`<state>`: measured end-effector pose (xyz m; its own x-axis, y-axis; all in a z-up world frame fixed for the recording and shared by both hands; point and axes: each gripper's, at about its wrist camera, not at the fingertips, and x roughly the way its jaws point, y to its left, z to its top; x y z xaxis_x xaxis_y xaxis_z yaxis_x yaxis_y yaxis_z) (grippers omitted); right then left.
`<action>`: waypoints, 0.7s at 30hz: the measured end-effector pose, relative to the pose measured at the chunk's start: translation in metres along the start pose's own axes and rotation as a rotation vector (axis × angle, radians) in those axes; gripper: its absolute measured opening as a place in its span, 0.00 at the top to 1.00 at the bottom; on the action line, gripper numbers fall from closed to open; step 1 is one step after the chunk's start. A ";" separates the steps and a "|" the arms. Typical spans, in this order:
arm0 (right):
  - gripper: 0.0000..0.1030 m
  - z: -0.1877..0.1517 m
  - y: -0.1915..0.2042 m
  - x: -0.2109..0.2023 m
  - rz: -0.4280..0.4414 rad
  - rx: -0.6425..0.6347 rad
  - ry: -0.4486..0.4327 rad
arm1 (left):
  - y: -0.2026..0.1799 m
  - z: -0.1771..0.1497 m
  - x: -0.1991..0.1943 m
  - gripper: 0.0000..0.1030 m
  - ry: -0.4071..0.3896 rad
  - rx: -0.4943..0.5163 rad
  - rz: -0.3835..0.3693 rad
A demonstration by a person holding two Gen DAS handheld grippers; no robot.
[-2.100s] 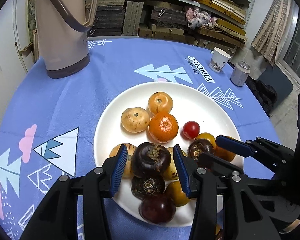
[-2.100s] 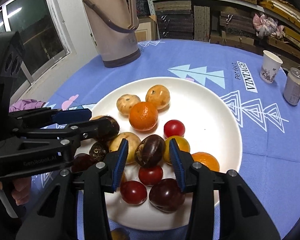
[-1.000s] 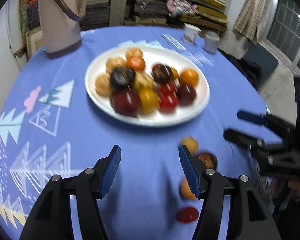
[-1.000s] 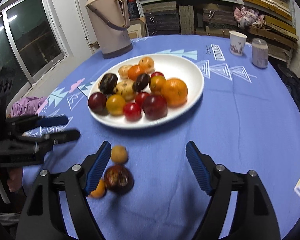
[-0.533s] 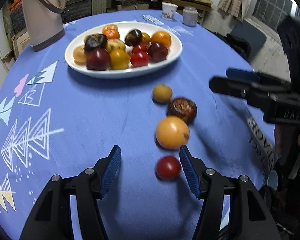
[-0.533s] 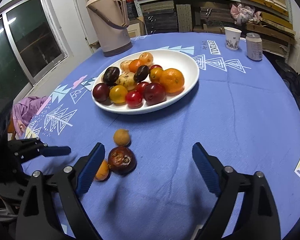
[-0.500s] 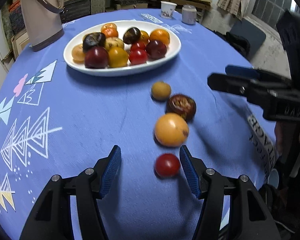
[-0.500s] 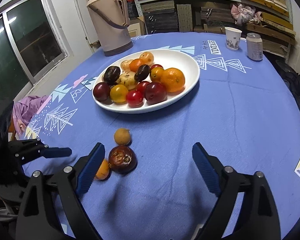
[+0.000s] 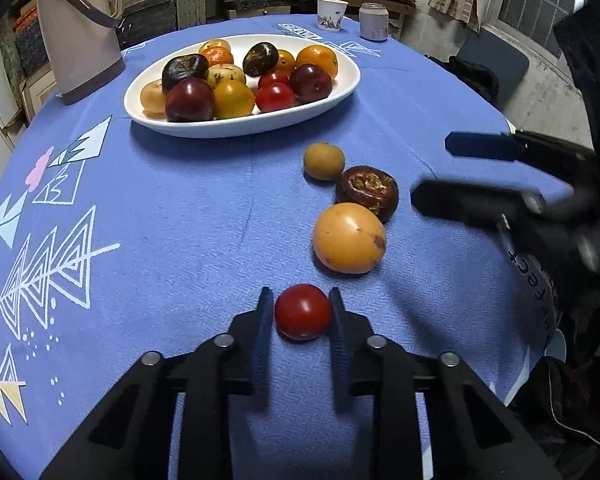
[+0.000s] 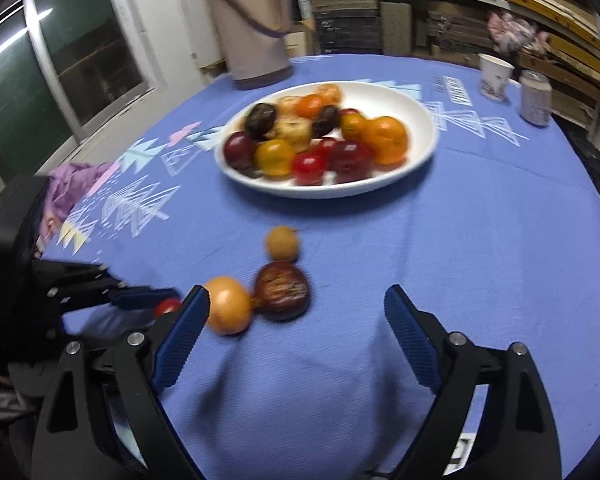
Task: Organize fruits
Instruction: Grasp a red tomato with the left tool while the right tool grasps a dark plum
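Red cherry tomato (image 9: 303,312) sits near the surface's (image 9: 180,220) front edge, clamped between my left claw's (image 9: 300,320) pads. My right claw (image 10: 296,320) is spread wide and empty, with the orange fruit (image 10: 228,310) just inside its left finger.

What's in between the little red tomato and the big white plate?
In the left wrist view, the yellow-orange fruit lies between the red tomato and the white plate, with a dark brown fruit and a small tan fruit beyond it, then bare blue cloth.
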<state>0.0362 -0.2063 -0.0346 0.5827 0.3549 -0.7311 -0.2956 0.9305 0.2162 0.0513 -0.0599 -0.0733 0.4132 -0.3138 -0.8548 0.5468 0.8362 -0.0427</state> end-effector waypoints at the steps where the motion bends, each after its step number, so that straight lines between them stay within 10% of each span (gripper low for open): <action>1: 0.16 -0.002 0.007 0.002 -0.001 -0.019 0.003 | 0.002 0.000 0.000 0.74 0.000 -0.004 0.002; 9: 0.40 -0.001 0.000 0.008 -0.065 0.007 0.006 | 0.019 0.004 -0.001 0.74 -0.006 -0.044 -0.001; 21: 0.40 -0.003 0.000 0.036 -0.116 -0.045 0.076 | 0.022 0.003 -0.001 0.74 -0.019 -0.042 -0.009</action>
<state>0.0549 -0.1938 -0.0635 0.5563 0.2353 -0.7970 -0.2638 0.9595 0.0991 0.0645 -0.0426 -0.0716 0.4223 -0.3301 -0.8442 0.5195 0.8513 -0.0729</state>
